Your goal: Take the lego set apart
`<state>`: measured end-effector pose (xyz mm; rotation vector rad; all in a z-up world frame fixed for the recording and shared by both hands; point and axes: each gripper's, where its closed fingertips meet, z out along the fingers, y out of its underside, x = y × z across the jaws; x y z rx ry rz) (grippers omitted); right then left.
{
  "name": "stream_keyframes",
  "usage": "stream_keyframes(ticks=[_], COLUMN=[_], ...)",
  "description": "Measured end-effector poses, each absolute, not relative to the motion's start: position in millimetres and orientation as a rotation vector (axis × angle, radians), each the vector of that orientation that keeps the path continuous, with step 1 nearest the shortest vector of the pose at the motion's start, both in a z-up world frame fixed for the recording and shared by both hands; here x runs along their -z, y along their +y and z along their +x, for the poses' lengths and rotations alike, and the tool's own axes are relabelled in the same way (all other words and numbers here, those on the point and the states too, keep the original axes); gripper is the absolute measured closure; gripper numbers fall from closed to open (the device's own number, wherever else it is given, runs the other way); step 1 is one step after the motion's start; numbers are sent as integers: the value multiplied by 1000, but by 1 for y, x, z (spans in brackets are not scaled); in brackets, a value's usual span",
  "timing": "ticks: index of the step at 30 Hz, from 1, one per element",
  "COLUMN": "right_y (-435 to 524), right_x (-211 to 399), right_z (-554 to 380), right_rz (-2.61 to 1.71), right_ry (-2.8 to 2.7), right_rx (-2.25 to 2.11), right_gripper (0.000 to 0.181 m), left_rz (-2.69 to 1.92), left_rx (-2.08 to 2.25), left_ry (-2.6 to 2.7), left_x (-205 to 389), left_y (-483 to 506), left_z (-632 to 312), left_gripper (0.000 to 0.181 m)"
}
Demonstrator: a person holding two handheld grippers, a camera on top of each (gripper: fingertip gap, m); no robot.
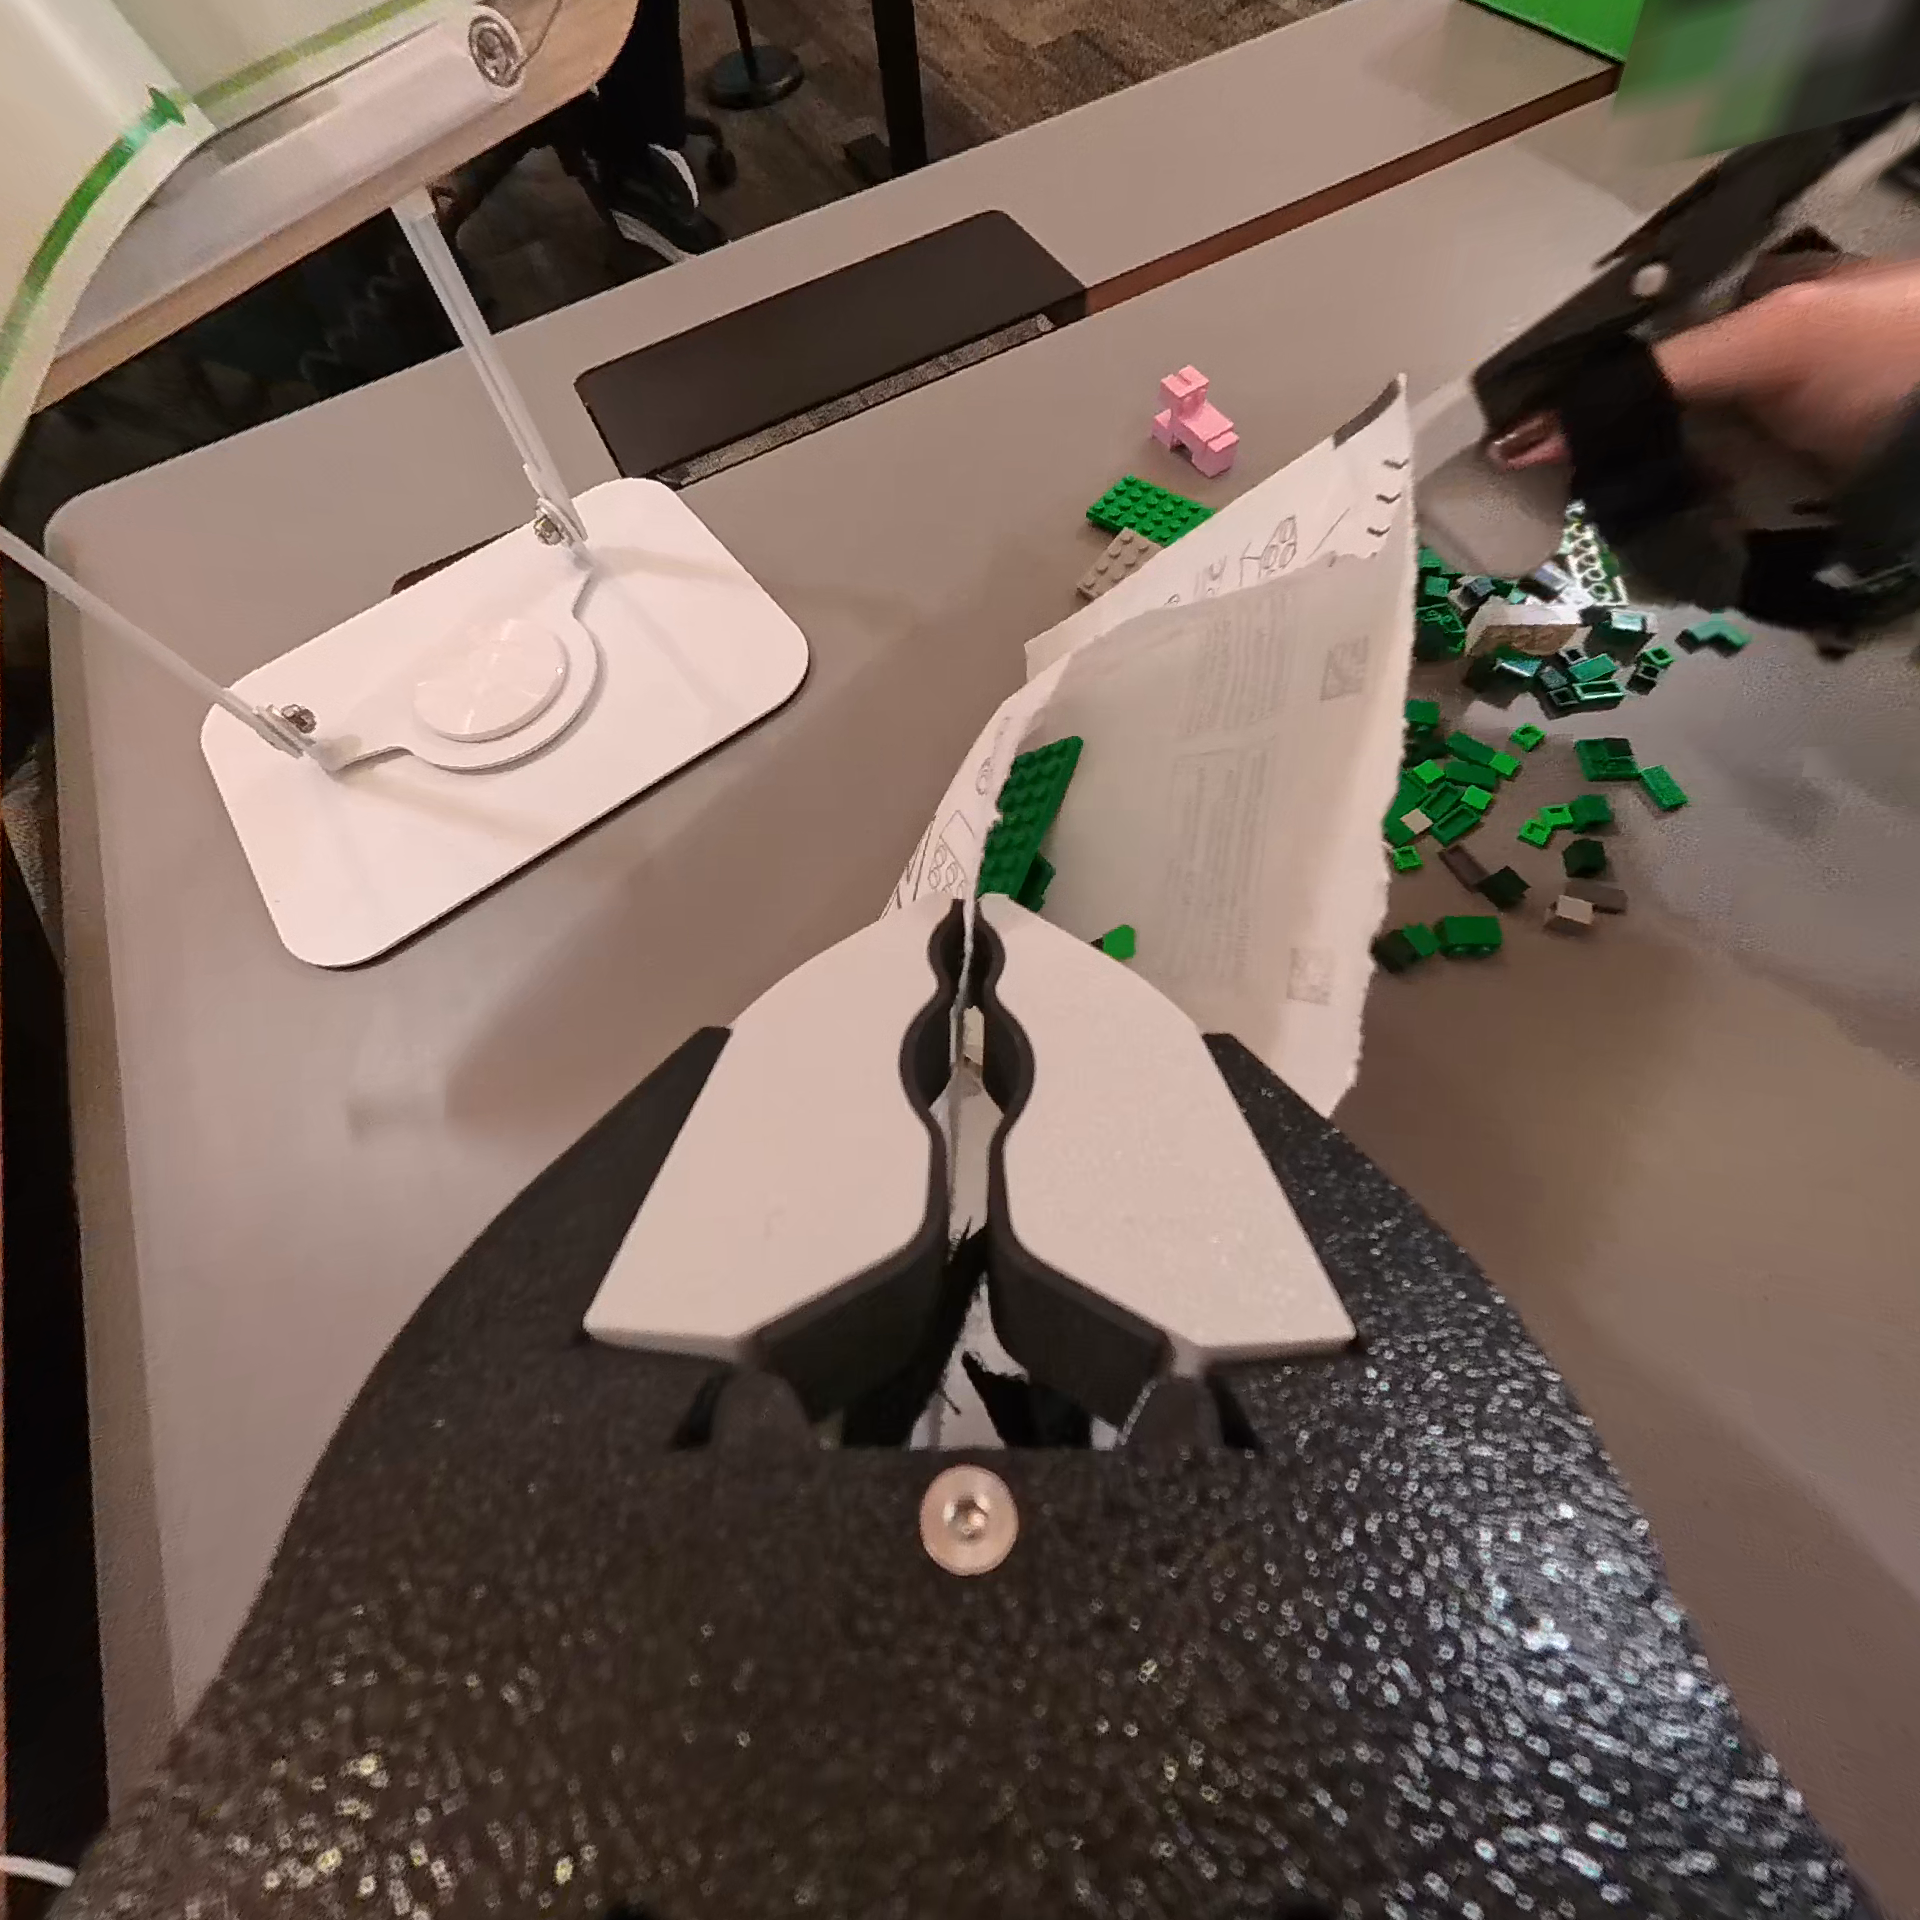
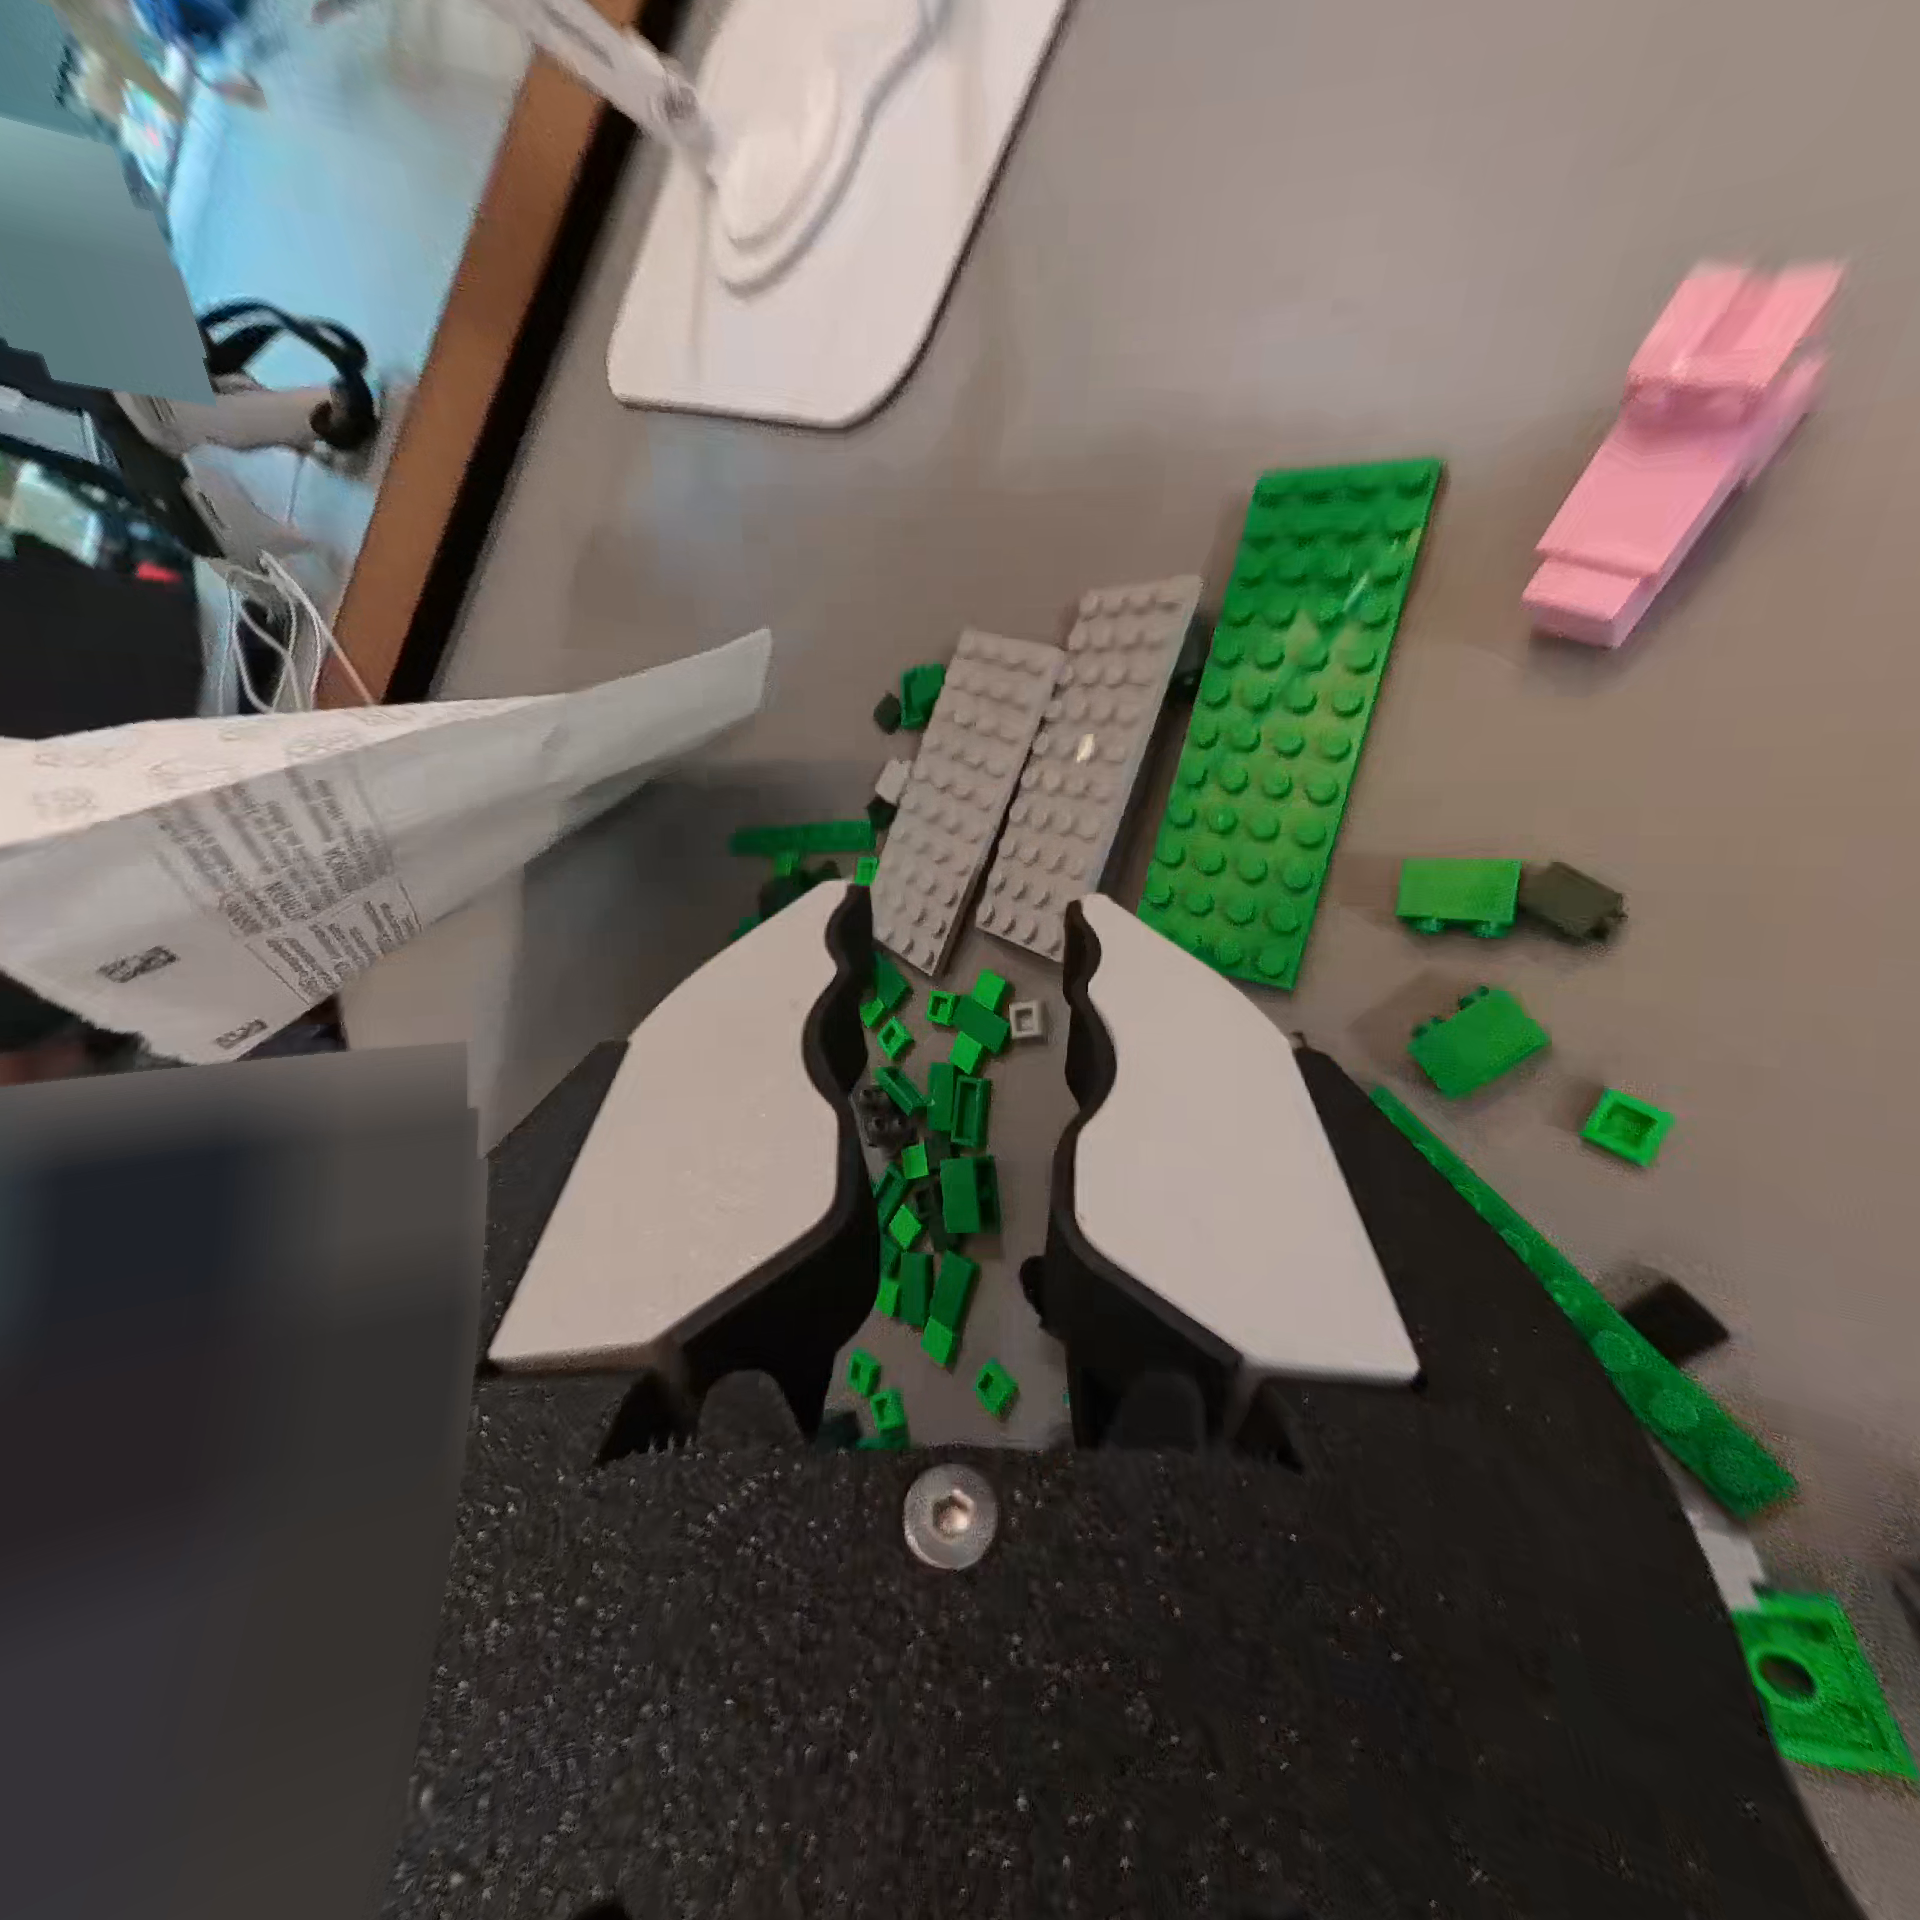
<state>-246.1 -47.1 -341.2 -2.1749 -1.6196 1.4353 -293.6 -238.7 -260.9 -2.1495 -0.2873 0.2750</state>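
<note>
My left gripper (image 1: 964, 940) is closed on a torn white paper bag (image 1: 1226, 790), pinching its edge so the printed sheet stands up off the grey table (image 1: 520, 1039). My right gripper (image 2: 966, 925) hangs with its jaws apart, gripping nothing — through the gap I see a scatter of small green bricks (image 2: 935, 1164) loose on the table. Just beyond that scatter lie two grey plates (image 2: 1029, 769) side by side, touching, with the long green plate (image 2: 1288, 727) beside them. The pink pig figure (image 2: 1704, 436) stands well past the green plate — apart from everything. A white lamp base (image 1: 499, 717) sits far from the scatter.
</note>
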Motion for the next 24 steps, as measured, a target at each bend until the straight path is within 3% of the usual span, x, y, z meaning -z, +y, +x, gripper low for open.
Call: stream_keyframes(ticks=[9,12,15,20,24], right_y=[-51,-51,-48,-51,-62], right_x=[366,369,377,365,322], right_z=[-253,-257,-254,-244,-228], right_rz=[-2462,-2470,-2450,-2324,-2026], right_ry=[-1798,-1798,-1835,-1835,-1825], right_rx=[-1292,-1293,-1218,-1284,-1365], right_gripper=[142,151,174,177,179], left_rz=[-2132,-2131,-2133,-2139,-2137], left_rx=[-249,-248,-248,-243,-247], left_ry=[-268,-264,-260,-257,-264], left_x=[256,256,256,257,257], left_y=[-237,-237,-236,-235,-235], left_z=[-289,-288,-287,-286,-287], left_gripper=[181,181,181,181,181])
